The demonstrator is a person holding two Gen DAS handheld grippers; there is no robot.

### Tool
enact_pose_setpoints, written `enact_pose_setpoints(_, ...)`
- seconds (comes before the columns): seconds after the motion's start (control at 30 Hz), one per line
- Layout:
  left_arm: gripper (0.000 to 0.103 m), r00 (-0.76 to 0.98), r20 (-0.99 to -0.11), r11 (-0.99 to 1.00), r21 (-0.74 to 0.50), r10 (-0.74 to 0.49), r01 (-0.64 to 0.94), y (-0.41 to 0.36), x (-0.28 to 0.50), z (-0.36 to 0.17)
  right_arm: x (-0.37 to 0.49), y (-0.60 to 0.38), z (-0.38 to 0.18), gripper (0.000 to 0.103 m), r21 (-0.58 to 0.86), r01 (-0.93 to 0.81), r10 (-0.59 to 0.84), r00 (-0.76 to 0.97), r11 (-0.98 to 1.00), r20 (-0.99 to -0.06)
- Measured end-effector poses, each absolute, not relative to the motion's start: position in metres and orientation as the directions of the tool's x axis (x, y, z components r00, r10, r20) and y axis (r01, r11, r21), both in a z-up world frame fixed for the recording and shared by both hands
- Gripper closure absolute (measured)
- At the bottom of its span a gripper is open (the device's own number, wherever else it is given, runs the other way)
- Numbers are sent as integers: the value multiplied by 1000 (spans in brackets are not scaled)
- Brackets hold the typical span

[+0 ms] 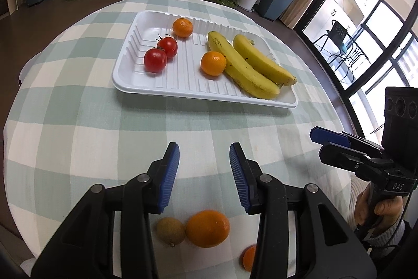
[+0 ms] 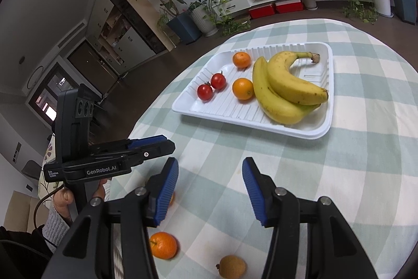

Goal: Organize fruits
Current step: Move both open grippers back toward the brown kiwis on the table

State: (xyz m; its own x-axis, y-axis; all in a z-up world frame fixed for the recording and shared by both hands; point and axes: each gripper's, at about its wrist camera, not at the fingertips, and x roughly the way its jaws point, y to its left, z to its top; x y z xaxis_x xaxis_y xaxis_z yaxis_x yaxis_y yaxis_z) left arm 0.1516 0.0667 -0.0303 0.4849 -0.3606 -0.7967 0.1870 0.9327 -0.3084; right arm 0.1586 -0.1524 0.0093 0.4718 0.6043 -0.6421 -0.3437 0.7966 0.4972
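2 bananas (image 1: 250, 64), 2 tomatoes (image 1: 162, 54), 2 oranges (image 1: 213, 63) on tray (image 1: 130, 75).

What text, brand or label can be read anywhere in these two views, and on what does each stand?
"GenRobot.AI": white lettering on the side of the black handheld left gripper, right wrist view.
"Data Acquisition System": tiny white print beside it on the same body, barely legible.
"DAS": white letters on the body of the black handheld right gripper, left wrist view.
Nothing legible on the white ribbed plastic tray, the fruit or the room.
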Motion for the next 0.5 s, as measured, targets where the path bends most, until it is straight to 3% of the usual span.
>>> enact_pose_setpoints(0.5, 65, 492, -803, 941, -291, -338, 172, 77, 110, -29, 120, -149, 4, 47, 446, -361, 573, 469, 819, -672)
